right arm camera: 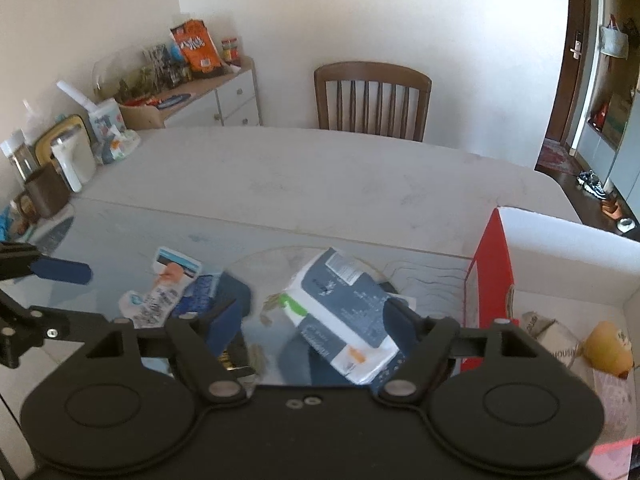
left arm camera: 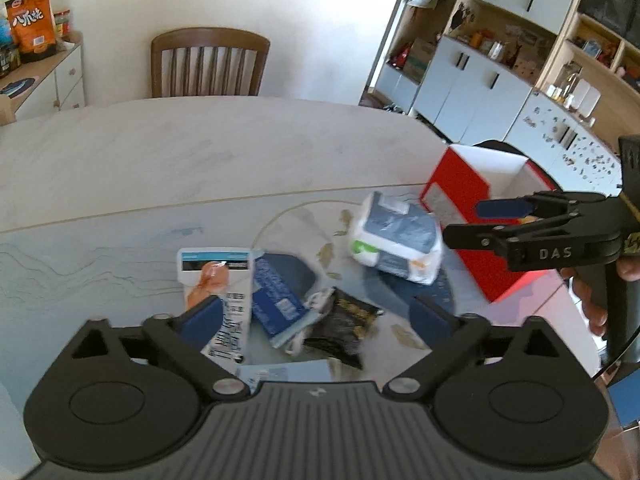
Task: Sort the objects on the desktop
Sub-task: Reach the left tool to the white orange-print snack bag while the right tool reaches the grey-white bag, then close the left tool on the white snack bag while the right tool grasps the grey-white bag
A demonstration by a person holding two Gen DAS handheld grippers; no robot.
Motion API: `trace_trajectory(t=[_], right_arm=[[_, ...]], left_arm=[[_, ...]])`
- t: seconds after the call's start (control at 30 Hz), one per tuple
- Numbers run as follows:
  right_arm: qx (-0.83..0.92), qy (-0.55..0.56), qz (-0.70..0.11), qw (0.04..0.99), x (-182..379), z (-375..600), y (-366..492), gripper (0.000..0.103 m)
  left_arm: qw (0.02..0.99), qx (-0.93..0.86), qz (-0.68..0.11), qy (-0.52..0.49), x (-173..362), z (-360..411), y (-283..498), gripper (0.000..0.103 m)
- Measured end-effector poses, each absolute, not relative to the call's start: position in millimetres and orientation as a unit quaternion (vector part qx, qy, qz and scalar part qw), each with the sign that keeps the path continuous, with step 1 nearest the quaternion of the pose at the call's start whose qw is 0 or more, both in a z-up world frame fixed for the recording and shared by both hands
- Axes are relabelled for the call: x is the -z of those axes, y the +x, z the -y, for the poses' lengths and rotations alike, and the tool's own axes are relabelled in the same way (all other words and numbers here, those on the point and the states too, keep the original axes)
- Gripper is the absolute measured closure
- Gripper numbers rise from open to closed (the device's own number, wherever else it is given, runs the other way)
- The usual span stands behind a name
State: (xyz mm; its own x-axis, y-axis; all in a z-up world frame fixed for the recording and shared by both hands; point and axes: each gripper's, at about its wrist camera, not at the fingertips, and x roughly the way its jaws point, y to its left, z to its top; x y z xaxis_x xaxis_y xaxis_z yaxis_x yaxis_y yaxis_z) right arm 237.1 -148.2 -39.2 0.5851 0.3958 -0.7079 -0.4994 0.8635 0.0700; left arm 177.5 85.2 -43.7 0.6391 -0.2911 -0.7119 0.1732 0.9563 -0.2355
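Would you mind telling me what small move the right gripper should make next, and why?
Probably lower the right gripper onto the tissue pack and close: its jaws stand open around the pack, which lies on the table beside the red box.

home dining room: wooden chair [right arm camera: 372,100] at big table [right arm camera: 320,176], snack bag [right arm camera: 198,48] on sideboard [right arm camera: 216,100], cluttered shelving unit [left arm camera: 520,52].

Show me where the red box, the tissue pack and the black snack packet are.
red box [left arm camera: 460,184]: left wrist view, its red side wall.
tissue pack [right arm camera: 344,304]: right wrist view, its dark printed top.
black snack packet [left arm camera: 344,320]: left wrist view, its middle.
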Motion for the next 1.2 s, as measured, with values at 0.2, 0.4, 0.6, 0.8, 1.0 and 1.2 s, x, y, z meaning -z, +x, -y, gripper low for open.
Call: trace_trajectory(t=[0.2, 0.4, 0.6, 0.8, 1.0, 1.2], right_arm=[[-0.256, -0.103, -0.395, 0.876, 59, 139, 259, 0.025], [-0.252, -0.137, -0.405, 0.868, 76, 132, 280, 0.025], [-0.264, -0.16, -0.417, 0.855, 86, 126, 300, 0.025], [-0.277, -0.181, -0.423, 0.844, 93, 121, 304, 0.025], [-0.28, -0.183, -0.429, 0.839, 98, 121, 308, 0.025], [-0.282, -0.184, -0.429, 0.838, 98, 122, 310, 0.025]], left_arm=[[0.895, 0.11, -0.428, -0.061, 72, -101, 200, 0.0], [0.883, 0.103, -0.452, -0.07, 95, -114, 217, 0.0], [0.876, 0.096, -0.468, -0.07, 107, -122, 229, 0.0], [0.87, 0.082, -0.48, -0.073, 122, -132, 241, 0.001], [0.87, 0.094, -0.482, -0.037, 128, -133, 236, 0.001], [0.877, 0.091, -0.472, 0.028, 132, -125, 233, 0.007]])
